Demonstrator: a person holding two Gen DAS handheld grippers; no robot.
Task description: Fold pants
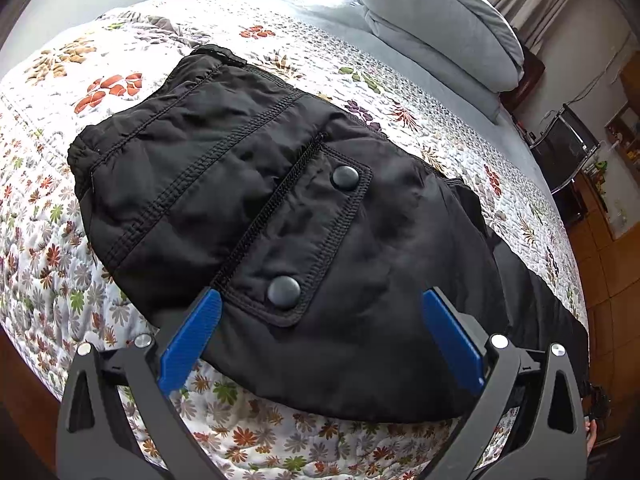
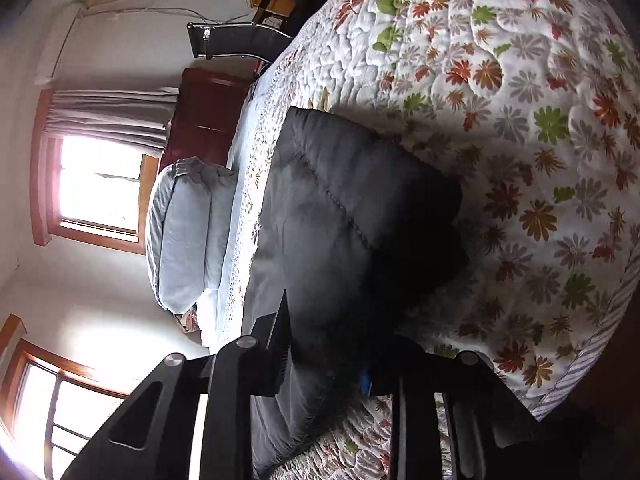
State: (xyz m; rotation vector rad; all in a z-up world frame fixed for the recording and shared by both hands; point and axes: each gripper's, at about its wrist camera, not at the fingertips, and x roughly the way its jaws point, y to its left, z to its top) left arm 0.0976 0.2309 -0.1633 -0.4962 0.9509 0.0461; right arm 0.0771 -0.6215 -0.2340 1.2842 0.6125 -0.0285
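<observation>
Black pants (image 1: 248,184) lie partly folded on the flowered quilt (image 1: 52,240), with a pocket flap and two round snaps (image 1: 284,292) facing up. My left gripper (image 1: 320,324) stands open just above the near part of the pants, its blue pads (image 1: 192,340) wide apart on either side of the pocket flap. In the right wrist view the view is rolled on its side, and the pants (image 2: 344,192) run away from the camera. My right gripper (image 2: 330,364) is shut on a bunch of the black fabric at the near end; one blue pad (image 2: 365,382) barely shows.
Grey pillows (image 1: 436,24) are stacked at the head of the bed. A black chair with a metal frame (image 1: 568,152) and wooden furniture stand beside the bed on the right. The quilt's striped edge (image 2: 592,352) drops off close to the right gripper. Windows (image 2: 100,188) glare brightly.
</observation>
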